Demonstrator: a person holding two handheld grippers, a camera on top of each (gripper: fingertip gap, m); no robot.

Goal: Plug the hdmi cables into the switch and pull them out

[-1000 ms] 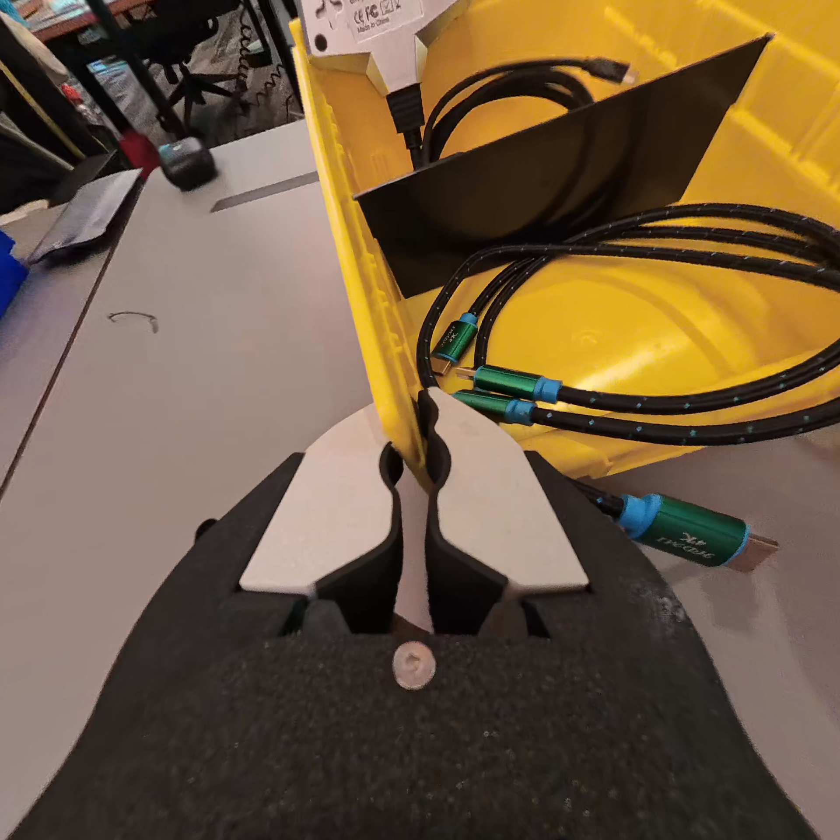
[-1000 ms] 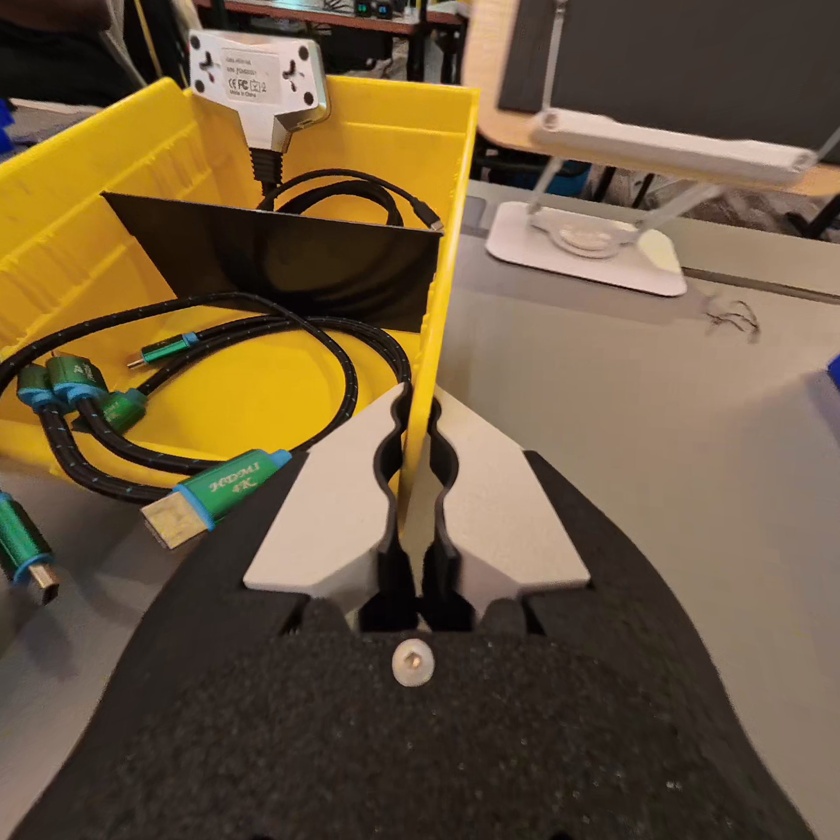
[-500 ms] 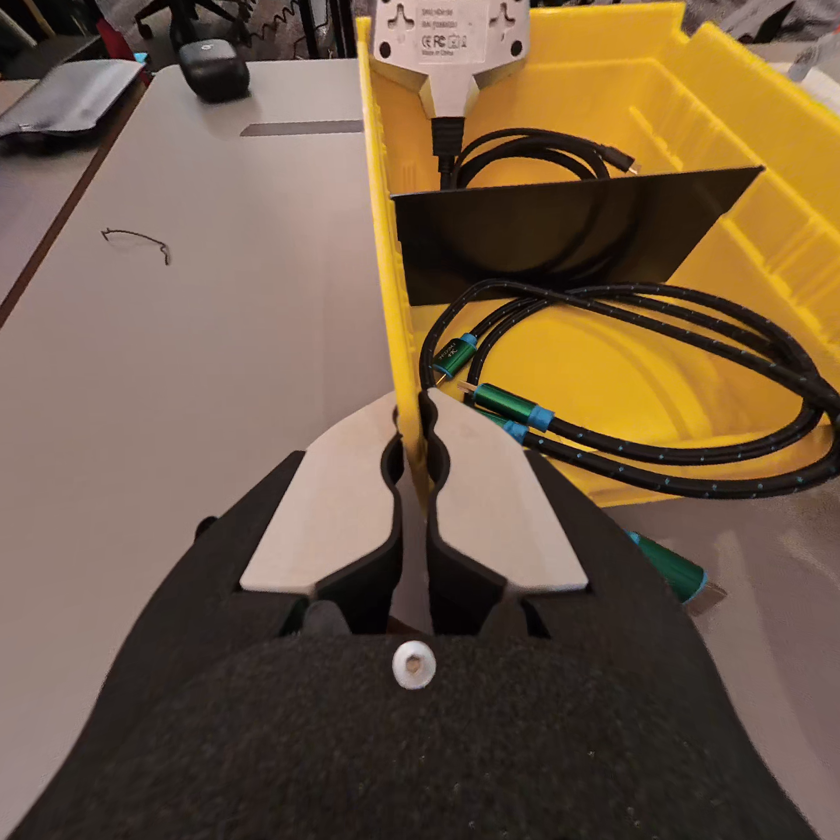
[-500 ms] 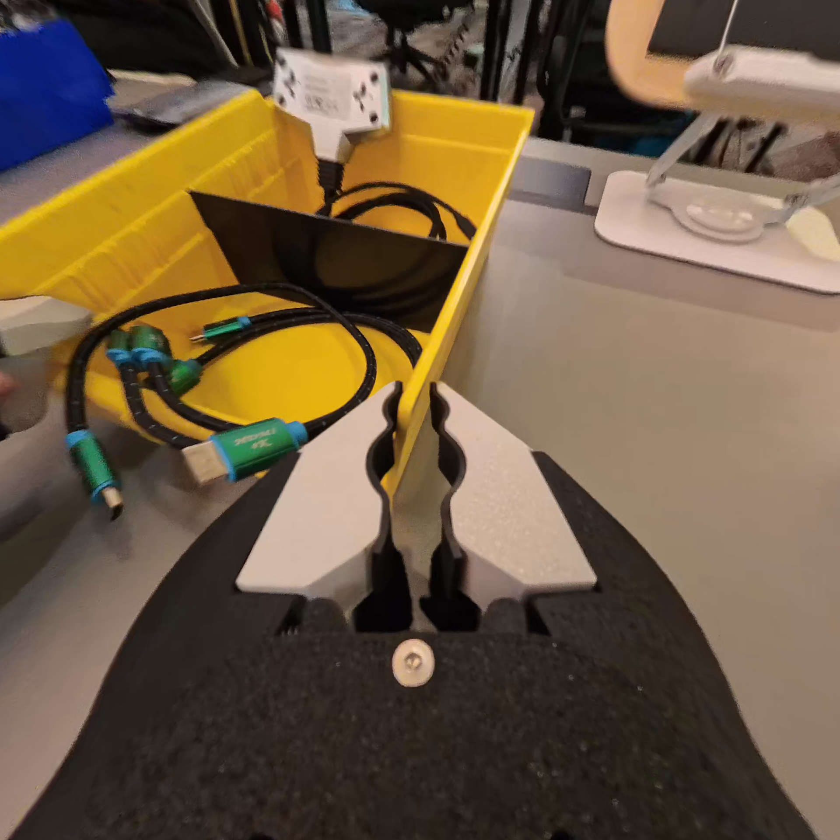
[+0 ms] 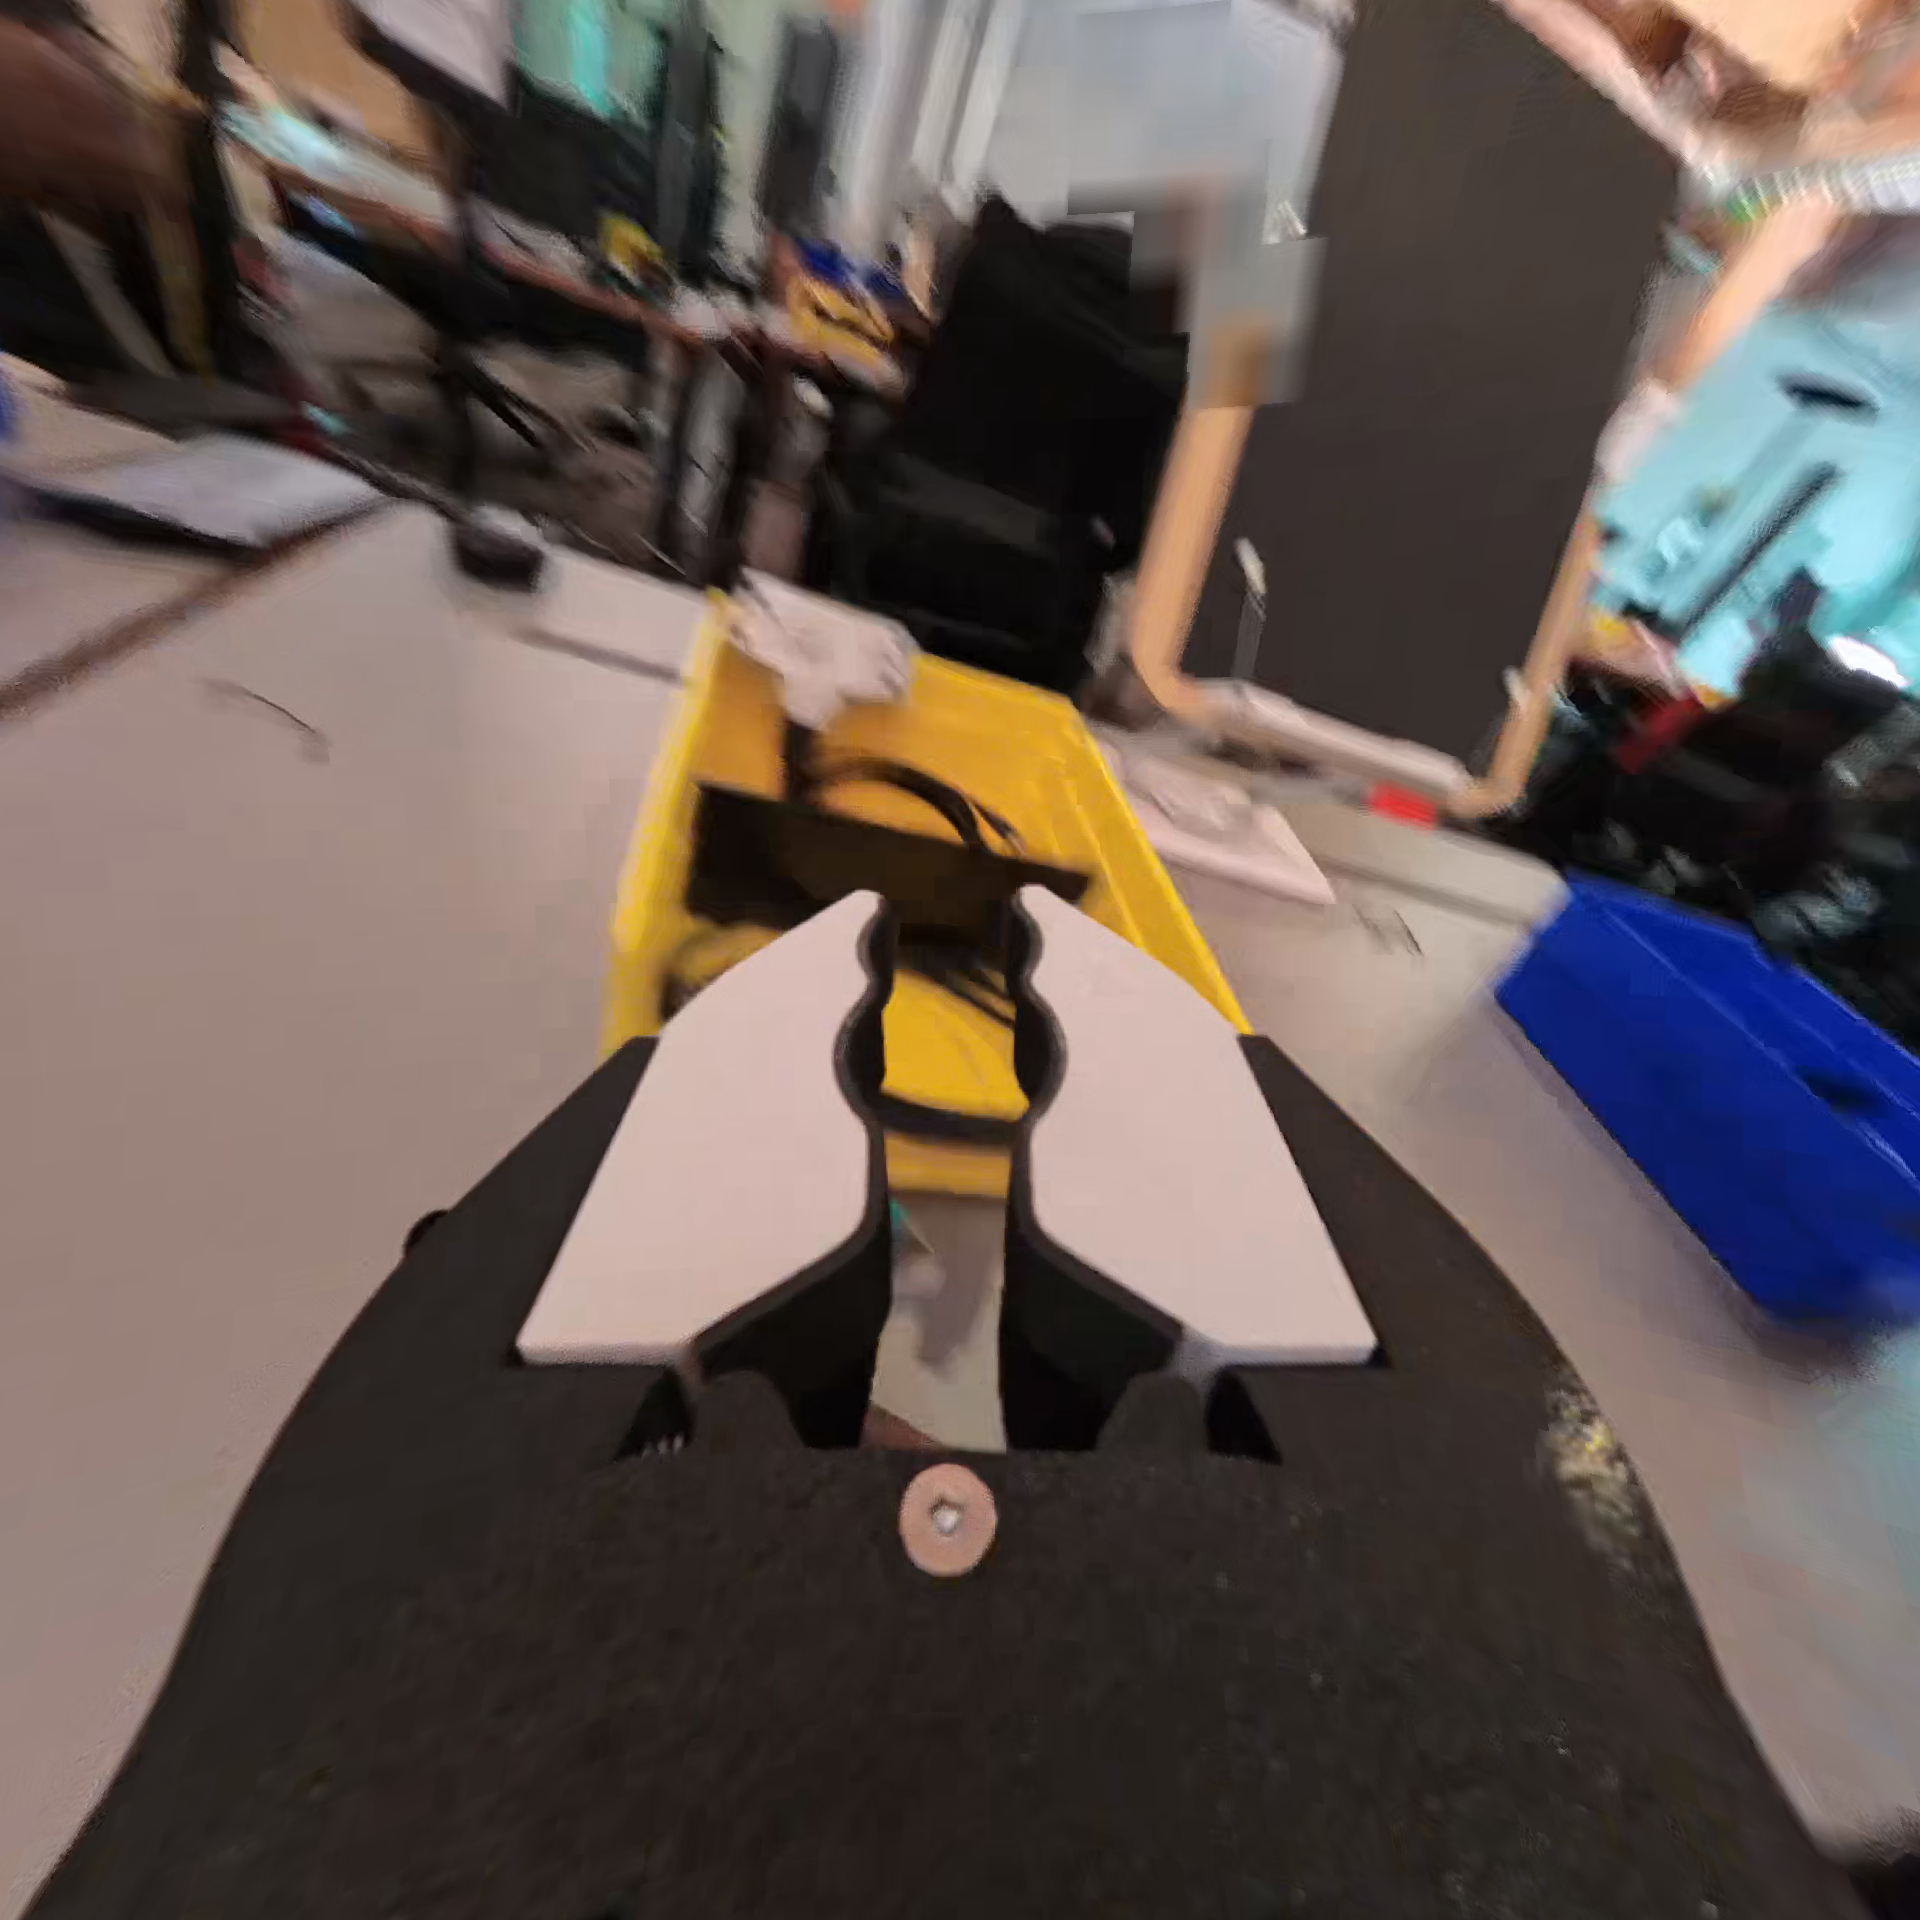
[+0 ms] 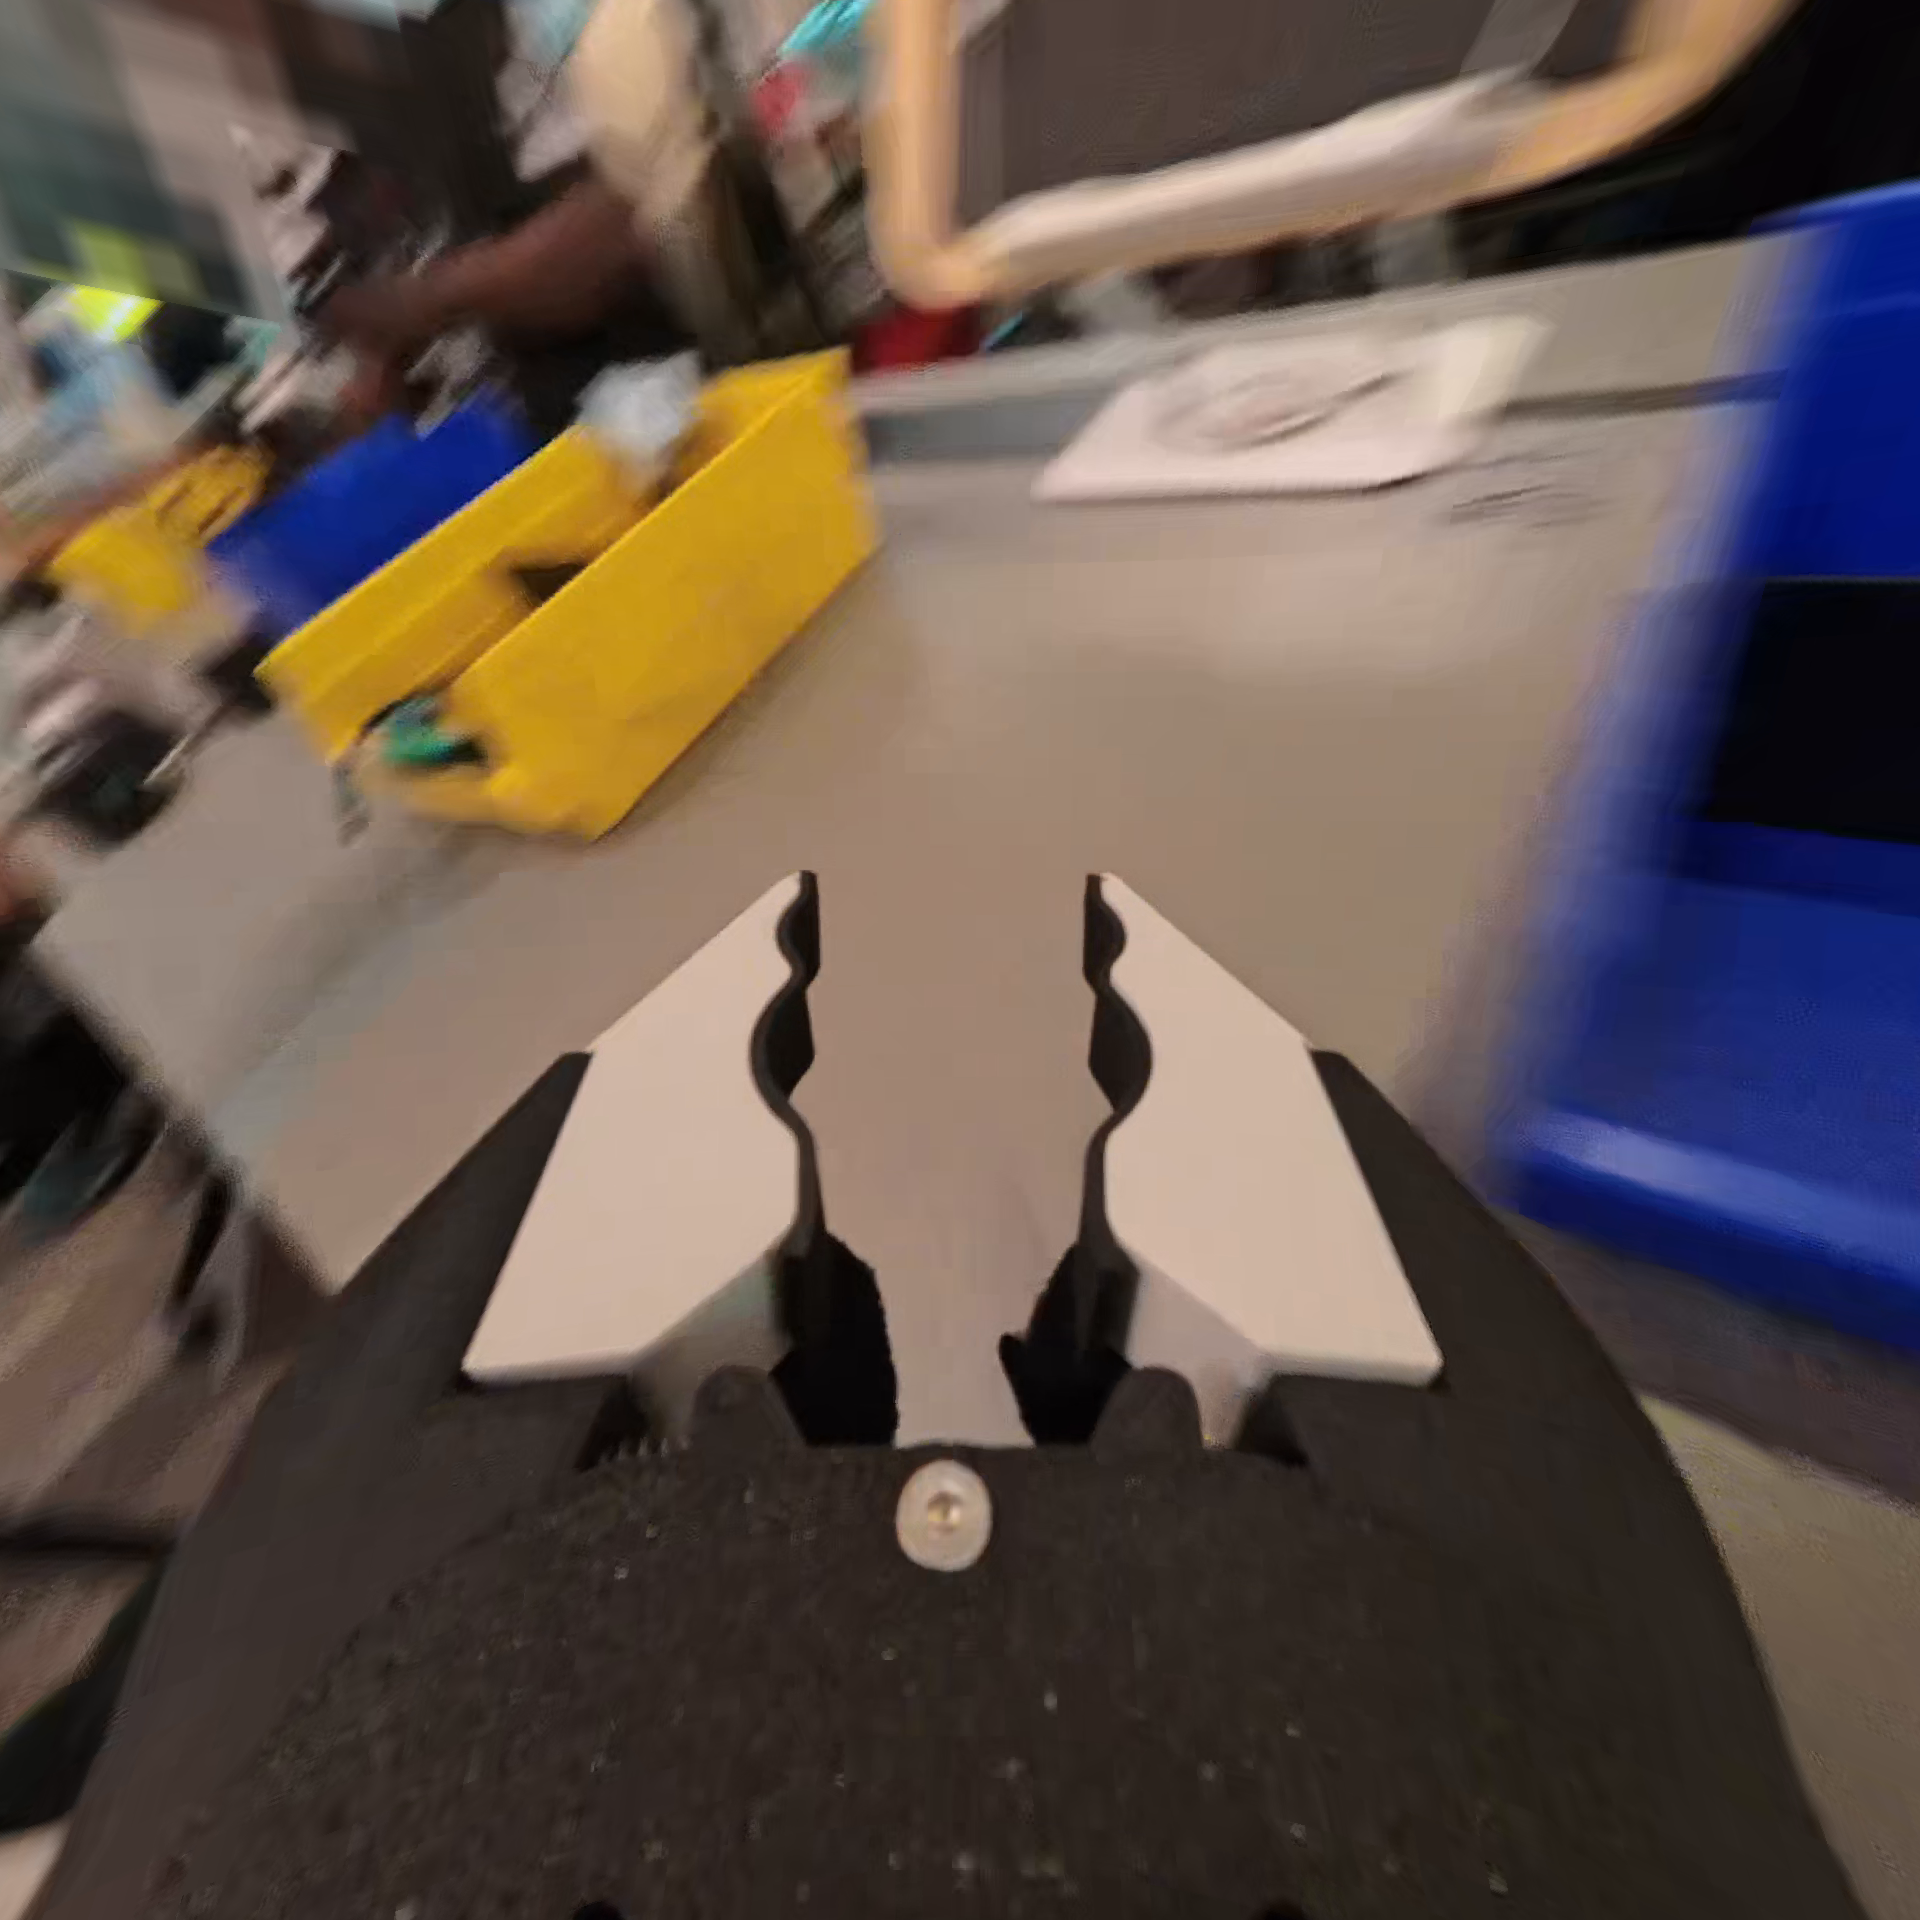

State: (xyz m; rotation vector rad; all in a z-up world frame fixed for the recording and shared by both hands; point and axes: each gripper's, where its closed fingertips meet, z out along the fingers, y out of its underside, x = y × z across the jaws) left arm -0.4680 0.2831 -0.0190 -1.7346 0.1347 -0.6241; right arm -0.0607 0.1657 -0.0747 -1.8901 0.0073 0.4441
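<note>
Your left gripper (image 5: 943, 920) hangs above the pale grey tabletop (image 5: 312, 987) with a narrow gap between its white fingers (image 5: 727, 1174), gripping nothing. Beyond it stands the yellow plastic bin (image 5: 1127, 883) with a black divider panel (image 5: 831, 847); black cables (image 5: 935, 805) and a blurred white switch box (image 5: 831, 660) show inside. A blue plastic bin (image 5: 1704, 1101) sits at your right.

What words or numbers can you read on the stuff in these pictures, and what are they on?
None can be read; both pictures are blurred by motion.
White box at the far end of the yellow bin: any print is smeared, unreadable.
Green plugs at the bin's near end: too blurred and small.
Blue bin, left gripper and right gripper: no writing shows.
</note>
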